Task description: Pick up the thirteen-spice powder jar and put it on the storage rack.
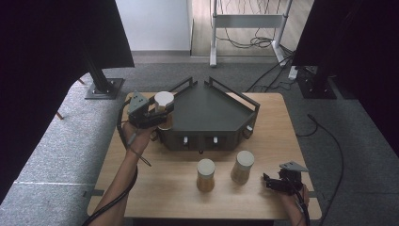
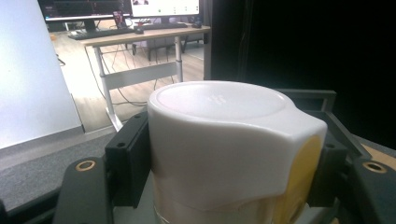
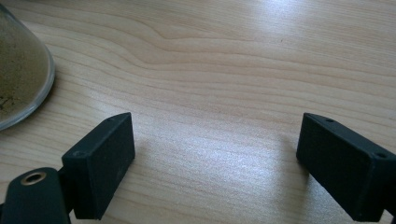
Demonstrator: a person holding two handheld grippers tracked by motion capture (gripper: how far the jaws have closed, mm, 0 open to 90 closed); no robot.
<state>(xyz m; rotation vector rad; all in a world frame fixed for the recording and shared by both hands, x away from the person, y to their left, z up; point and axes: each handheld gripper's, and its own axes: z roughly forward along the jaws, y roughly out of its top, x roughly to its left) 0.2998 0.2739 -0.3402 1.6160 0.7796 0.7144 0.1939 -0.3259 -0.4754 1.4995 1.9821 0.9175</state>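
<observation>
At the dark tray's (image 1: 211,110) left corner, left tool (image 1: 157,114) is clamped on a spice jar (image 1: 163,106): glass body, tan contents, white cap with flat top and a yellow side patch. Right tool (image 1: 270,181) sits jaws apart, nothing between them, low over the desk (image 1: 160,188).

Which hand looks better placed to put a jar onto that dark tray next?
The left. Its tool is shut on the white-lidded jar, raised at the dark tray's left corner. The right tool rests open on the table, beside two standing jars but holding nothing.
</observation>
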